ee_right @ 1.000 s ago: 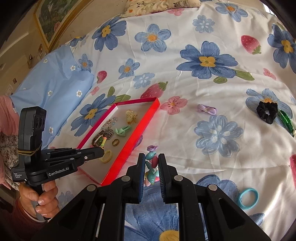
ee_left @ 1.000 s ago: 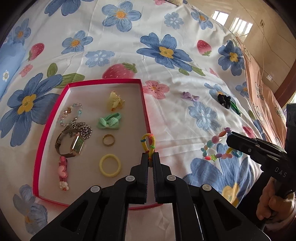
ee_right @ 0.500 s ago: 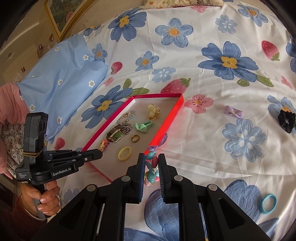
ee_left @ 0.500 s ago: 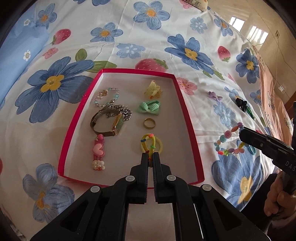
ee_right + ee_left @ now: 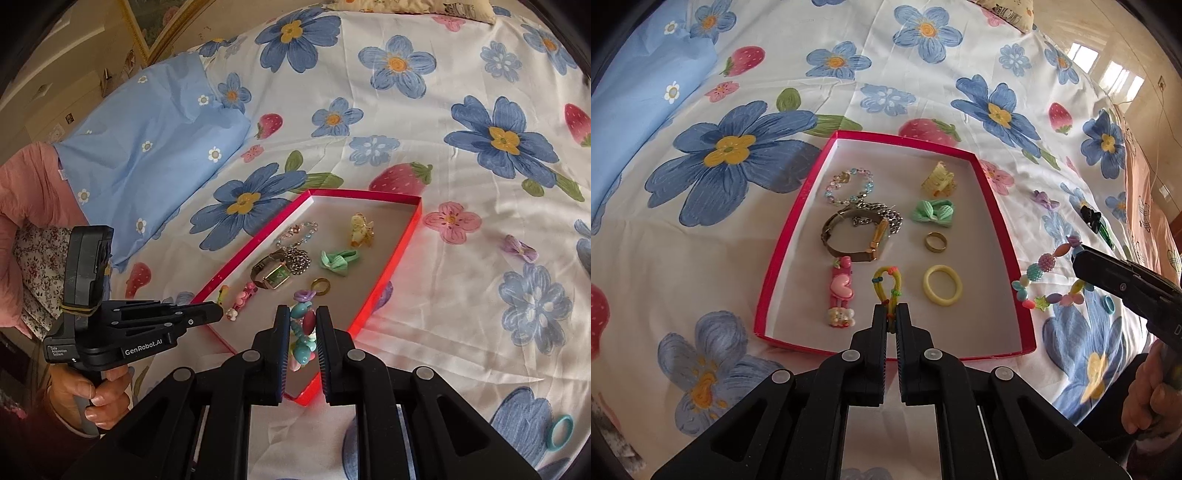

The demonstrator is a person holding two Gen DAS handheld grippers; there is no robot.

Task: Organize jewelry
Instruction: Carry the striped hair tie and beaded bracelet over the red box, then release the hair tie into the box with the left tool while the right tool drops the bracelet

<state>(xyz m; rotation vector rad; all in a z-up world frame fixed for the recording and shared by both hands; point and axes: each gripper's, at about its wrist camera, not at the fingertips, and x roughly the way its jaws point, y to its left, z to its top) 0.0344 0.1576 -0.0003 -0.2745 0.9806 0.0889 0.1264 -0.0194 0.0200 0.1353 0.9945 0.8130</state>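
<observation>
Both your hands have slid over toward the red box since a second ago, so the box now sits under both tools. Your left gripper is pinched tight on a thin loop of yellow, green and orange cord, and the loop hangs over the box floor near 6 o'clock. Your right gripper is squeezed narrow on a bead bracelet with fat, shiny beads; it hangs by the box's edge at 3 o'clock. Lots is done already: in the box lie a metal watch, a clear bead chain, a pink clip, a soft green bow, a yellow claw clip, a gold ring and a smooth yellow ring. You still need to drop both things you hold. Left on the smooth flower sheet are a purple bow at 3 o'clock, a black scrunchie farther that way, and a teal ring at 5 o'clock.
</observation>
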